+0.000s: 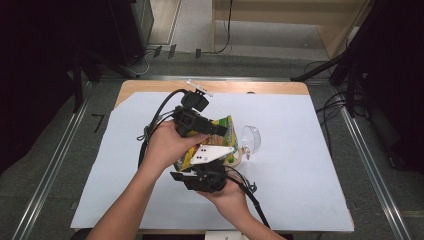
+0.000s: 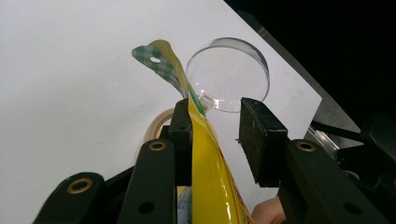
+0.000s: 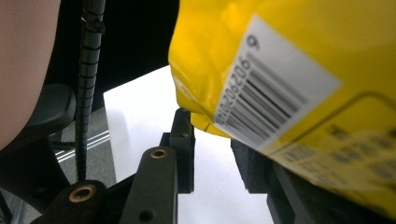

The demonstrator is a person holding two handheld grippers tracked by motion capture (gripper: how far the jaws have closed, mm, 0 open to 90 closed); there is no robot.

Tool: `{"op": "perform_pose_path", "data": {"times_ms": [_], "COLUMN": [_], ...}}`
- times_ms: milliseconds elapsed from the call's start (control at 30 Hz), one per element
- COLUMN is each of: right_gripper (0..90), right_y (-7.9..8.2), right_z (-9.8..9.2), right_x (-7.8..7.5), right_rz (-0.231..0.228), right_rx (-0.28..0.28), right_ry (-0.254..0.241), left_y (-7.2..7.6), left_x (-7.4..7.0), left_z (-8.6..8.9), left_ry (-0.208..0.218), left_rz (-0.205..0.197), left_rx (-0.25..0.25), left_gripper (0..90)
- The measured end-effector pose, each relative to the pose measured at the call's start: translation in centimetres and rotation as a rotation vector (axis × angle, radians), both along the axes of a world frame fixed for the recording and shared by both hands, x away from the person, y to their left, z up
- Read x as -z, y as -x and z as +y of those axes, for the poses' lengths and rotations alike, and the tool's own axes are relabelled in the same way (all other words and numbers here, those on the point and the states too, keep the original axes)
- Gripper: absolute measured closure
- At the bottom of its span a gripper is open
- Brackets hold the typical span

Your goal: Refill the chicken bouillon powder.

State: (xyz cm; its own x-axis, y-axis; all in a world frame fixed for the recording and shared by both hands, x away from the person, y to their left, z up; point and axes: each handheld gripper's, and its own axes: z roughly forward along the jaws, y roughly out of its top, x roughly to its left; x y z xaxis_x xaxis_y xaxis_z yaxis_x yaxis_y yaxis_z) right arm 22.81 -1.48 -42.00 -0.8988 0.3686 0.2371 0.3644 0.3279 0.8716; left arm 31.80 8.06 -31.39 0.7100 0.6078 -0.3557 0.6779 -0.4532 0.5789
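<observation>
The bag (image 1: 226, 131), a yellow snack pack with a green checked top seal, is sitting lifted between your two grippers over the middle of the desk (image 1: 300, 165), a little toward its far edge. In the left gripper view the bag's (image 2: 205, 158) thin edge is running up between the jaws, lying against the left pad, while the right pad is standing apart from it with a gap showing. So your left gripper (image 2: 215, 126) is standing part open around the bag rather than pressing it from both sides. In the right gripper view the bag's (image 3: 289, 56) barcoded back is bulging over the jaws; its lower corner is reaching down to them, but you cannot tell from here whether the pads of your right gripper (image 3: 212, 149) are pinching it, since the right pad is hidden behind the bag.

In the high view your left hand (image 1: 167, 145) is gripping the left gripper (image 1: 220, 130) from the near left, pointing toward the right edge, and your right hand (image 1: 230, 197) is holding the right gripper (image 1: 212, 167) from the near edge.

A clear dish (image 1: 251, 138) is lying tilted just beside the bag toward the right edge. A tape roll (image 2: 156, 126) is lying on the desk behind the left jaw, under the bag.
</observation>
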Motion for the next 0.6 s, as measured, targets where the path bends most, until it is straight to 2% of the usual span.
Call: {"op": "perform_pose_path", "data": {"times_ms": [600], "right_gripper": [71.6], "right_y": [-0.01], "right_z": [-0.03], "right_x": [0.07], "right_rz": [0.002], "right_rx": [0.002], "right_ry": [0.001], "left_y": [0.01], "left_x": [0.03], "left_z": [-0.06], "left_ry": [-0.004], "left_rz": [-0.001], "left_rx": [0.004], "left_gripper": [67.5]}}
